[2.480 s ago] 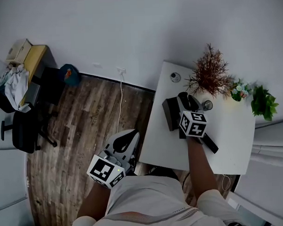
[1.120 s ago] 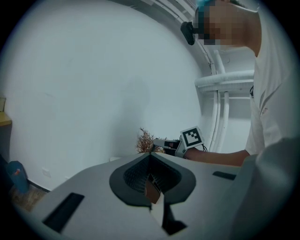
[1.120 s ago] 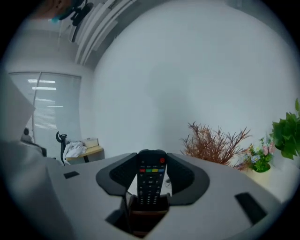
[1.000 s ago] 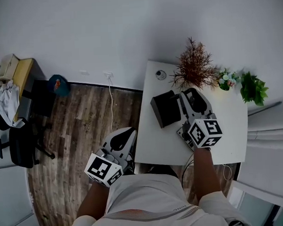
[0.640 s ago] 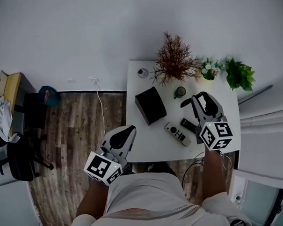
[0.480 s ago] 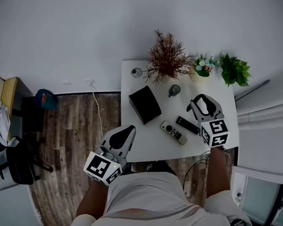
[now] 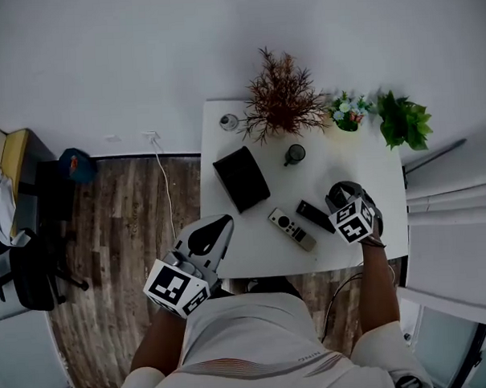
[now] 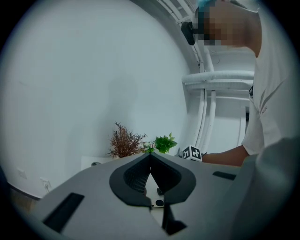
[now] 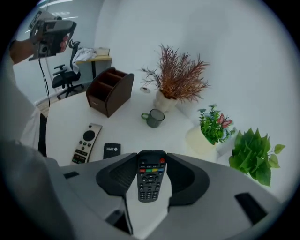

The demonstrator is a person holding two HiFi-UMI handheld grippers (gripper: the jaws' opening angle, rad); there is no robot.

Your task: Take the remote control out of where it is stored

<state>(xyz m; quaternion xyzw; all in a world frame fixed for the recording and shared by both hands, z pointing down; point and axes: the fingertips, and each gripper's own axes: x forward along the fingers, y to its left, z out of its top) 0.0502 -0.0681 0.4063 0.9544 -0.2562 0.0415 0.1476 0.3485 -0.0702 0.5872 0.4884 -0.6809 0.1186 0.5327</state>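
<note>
Left tool (image 7: 225,223): jaws together, nothing between them, held off the left edge of the table (image 7: 370,159), arm bent in close to the torso. Right tool (image 7: 345,197): over the table's right part, jaws clamped on a black remote control (image 9: 149,180), forearm (image 7: 378,280) stretched forward.

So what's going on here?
A person holds a gripper in each hand. The right gripper is clamped on a black remote with coloured buttons, over the white table. A silver remote and a slim dark remote lie there near the brown organiser. The left gripper is shut and empty, beside the table.
</note>
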